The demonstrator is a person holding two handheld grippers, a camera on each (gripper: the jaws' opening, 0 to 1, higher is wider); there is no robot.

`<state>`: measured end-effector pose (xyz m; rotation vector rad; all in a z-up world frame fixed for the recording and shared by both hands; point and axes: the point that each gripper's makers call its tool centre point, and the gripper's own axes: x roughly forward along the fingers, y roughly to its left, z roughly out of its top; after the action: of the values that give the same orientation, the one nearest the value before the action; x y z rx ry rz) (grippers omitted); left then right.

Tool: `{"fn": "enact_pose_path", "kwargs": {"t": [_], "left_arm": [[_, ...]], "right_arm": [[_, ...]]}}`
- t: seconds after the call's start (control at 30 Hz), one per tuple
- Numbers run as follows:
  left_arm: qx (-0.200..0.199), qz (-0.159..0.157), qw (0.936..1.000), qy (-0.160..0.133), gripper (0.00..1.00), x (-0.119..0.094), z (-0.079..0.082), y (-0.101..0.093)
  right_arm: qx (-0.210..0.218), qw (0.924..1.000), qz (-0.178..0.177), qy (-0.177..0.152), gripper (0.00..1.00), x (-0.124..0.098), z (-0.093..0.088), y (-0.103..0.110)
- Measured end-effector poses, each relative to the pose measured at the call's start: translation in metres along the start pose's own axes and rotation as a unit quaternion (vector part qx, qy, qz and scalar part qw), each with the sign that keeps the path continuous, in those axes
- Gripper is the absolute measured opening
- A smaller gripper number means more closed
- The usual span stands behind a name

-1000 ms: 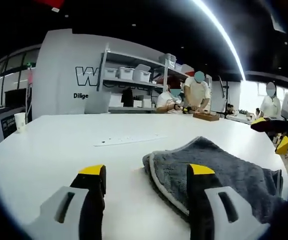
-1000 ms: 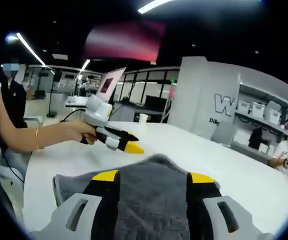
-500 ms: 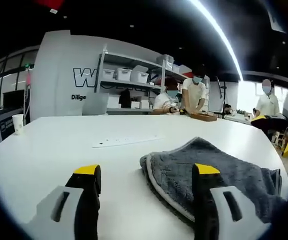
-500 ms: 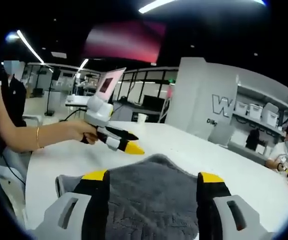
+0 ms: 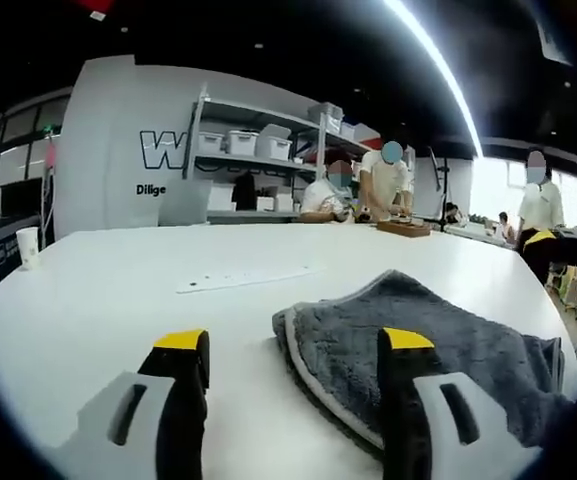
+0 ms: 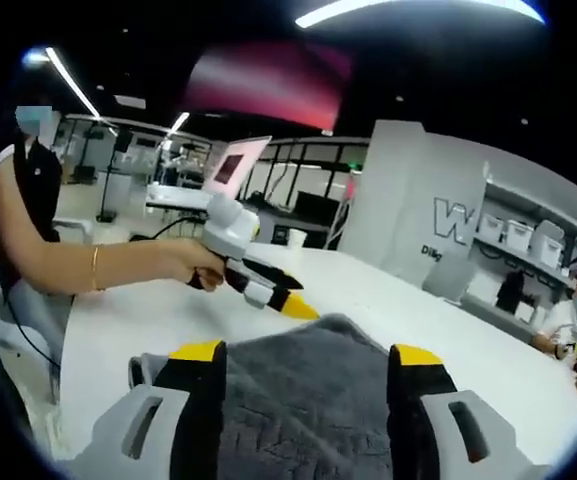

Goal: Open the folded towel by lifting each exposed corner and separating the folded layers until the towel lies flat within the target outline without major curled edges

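- The grey towel is lying folded on the white surface, in the lower right of the left gripper view; its pale-edged corner is pointing toward the middle of the frame, and layers are showing stacked along that edge.
- The left tool is hovering low over the surface with its jaws wide and holding nothing — one yellow-tipped jaw is standing over bare surface, the other in front of the towel's near edge.
- In the right gripper view the towel is filling the lower middle, between the jaws of the right tool, which are also wide apart and gripping nothing; whether they are touching the cloth cannot be told.
- The left tool is appearing at centre left of that view, held in a person's hand, its tip just beside the towel's far corner.
- Judging by this, the task is barely begun — no corner is lifted, no layer separated, and no target outline can be made out on the surface.
- All the unfolding and flattening seems left to do.
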<state>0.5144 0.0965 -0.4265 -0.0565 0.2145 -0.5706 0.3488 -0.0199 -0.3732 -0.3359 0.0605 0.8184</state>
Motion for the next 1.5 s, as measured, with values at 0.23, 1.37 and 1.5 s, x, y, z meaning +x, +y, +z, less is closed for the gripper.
{"fn": "enact_pose_path", "kwargs": {"t": [0.23, 1.37, 1.5], "left_arm": [[-0.018, -0.008, 0.9998, 0.003, 0.61, 0.007, -0.007, -0.001], [-0.056, -0.029, 0.9979, 0.016, 0.56, 0.023, -0.021, -0.013], [-0.056, -0.033, 0.9976, 0.021, 0.54, 0.024, -0.025, -0.017]], "right_arm": [[-0.011, 0.9998, 0.014, 0.004, 0.56, 0.007, -0.003, 0.019], [-0.092, 0.9901, 0.101, 0.029, 0.46, 0.021, -0.014, 0.105], [-0.112, 0.9868, 0.109, 0.042, 0.42, 0.023, -0.023, 0.113]]}}
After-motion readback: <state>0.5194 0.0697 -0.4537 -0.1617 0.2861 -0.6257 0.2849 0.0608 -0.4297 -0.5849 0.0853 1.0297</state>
